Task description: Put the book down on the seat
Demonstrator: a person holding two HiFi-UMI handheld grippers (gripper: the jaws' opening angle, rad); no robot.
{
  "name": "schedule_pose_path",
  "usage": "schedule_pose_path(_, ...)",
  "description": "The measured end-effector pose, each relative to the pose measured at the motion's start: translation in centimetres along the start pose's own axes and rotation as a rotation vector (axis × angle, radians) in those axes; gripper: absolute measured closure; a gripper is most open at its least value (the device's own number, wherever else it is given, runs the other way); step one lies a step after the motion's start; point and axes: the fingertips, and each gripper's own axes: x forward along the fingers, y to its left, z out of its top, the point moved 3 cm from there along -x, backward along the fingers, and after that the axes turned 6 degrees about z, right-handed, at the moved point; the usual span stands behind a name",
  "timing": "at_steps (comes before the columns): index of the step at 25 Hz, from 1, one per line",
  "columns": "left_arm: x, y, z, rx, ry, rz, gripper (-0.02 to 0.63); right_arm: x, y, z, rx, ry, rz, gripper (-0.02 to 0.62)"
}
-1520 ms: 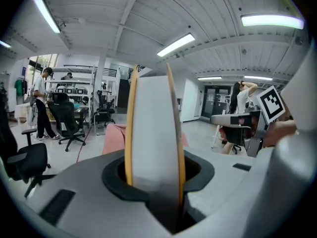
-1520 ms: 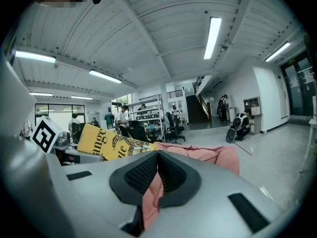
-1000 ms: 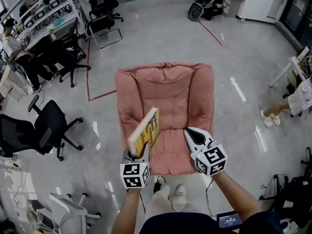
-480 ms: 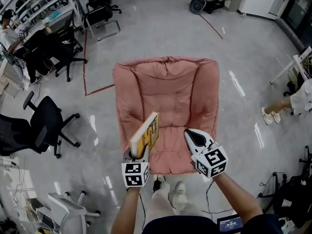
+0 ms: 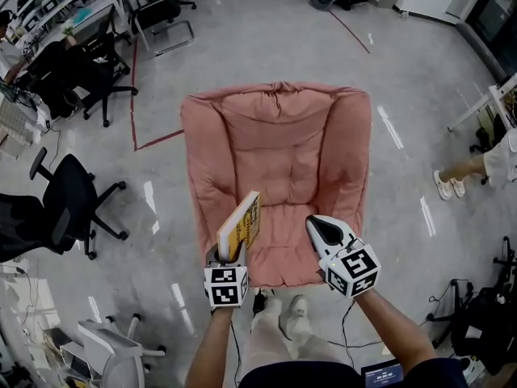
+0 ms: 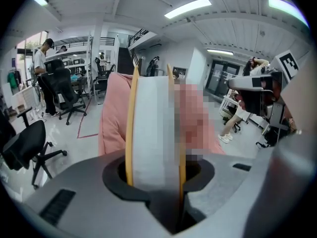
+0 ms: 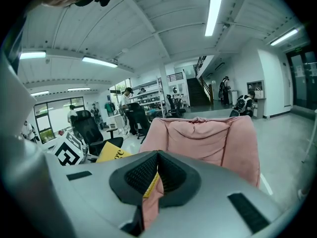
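The book [image 5: 241, 225] is carried upright, clamped between the fingers of the left gripper [image 5: 227, 256], over the front edge of the seat [image 5: 284, 231] at lower centre. The right gripper [image 5: 318, 226] is held closed and empty. Lowering the book flat onto the cushion is judged to be called for next.

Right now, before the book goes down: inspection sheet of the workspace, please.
Surface: pink armchair, seat cushion bare.
Job's things: yellow book on edge, tilted, over the seat's front left, not yet laid down.
Clutter: nothing seen on the seat.
Grippers: left gripper shut on the book's lower end; right gripper jaws together, empty, over the seat's front right.
Cables: thin dark cable on the floor beside the person's shoes.
Surroundings: glossy grey floor; black office chairs at left; a bystander's legs at right.
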Motion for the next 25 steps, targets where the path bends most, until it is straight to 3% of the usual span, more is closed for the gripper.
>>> schedule_pose_path(25,7.3,2.9,-7.1,-0.042,0.232,0.017,0.459,3.8,0.1,-5.3,0.057,0.071,0.018,0.577)
